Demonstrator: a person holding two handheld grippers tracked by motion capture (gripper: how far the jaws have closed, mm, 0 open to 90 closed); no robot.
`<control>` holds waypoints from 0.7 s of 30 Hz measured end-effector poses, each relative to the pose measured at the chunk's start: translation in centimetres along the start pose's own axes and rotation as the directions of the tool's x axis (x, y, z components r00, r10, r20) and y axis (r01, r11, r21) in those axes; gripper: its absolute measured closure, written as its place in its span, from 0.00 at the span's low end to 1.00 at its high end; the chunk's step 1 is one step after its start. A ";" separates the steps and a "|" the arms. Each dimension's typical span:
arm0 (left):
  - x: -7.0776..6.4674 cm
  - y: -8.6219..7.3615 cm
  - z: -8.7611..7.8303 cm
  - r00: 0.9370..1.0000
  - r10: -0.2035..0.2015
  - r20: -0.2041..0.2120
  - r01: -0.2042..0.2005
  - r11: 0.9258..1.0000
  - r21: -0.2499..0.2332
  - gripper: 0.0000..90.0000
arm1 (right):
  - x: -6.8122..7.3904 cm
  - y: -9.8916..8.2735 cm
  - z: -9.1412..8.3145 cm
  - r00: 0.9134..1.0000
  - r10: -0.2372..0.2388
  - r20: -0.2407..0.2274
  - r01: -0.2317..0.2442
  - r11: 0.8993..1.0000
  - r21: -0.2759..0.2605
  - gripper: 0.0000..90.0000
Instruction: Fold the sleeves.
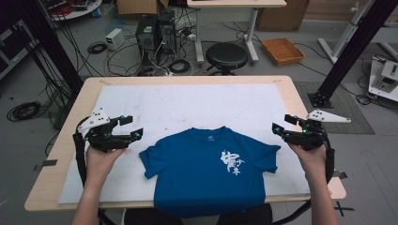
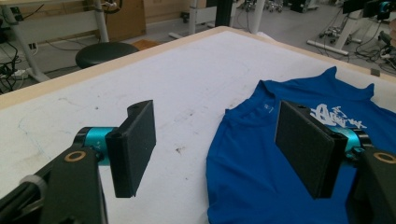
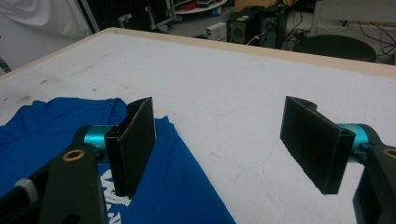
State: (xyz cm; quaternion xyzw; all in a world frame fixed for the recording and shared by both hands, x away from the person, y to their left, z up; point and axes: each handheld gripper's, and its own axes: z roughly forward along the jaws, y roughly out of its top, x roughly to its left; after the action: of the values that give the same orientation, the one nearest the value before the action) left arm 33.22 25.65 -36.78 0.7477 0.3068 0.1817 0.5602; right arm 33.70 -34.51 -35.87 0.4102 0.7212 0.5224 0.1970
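Two open tongs (image 1: 132,127) (image 1: 280,124), blue T-shirt (image 1: 206,171) between

I had a pale wooden table (image 1: 70,140) in front of me, nearly all of its top covered by a white sheet (image 1: 187,101) marked with faint brown smudges. On that sheet lay a blue T-shirt (image 1: 202,173), spread flat with its white print up and its hem hanging over the near edge. It sat between the two sets of fingers, one sleeve near the left fingers (image 2: 135,149), the other near the right fingers (image 3: 133,144).
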 end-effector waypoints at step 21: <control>0.9 -2.7 0.5 0.997 -0.061 0.045 0.056 0.991 0.118 0.46 | 0.4 1.2 0.4 1.000 -0.025 0.009 0.026 1.000 -0.012 0.29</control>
State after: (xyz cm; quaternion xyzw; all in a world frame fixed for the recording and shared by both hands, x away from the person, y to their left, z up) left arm 33.49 26.35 -39.61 0.7740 0.3250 0.1288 0.5280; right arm 34.22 -33.83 -34.84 0.4021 0.7222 0.5224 0.2094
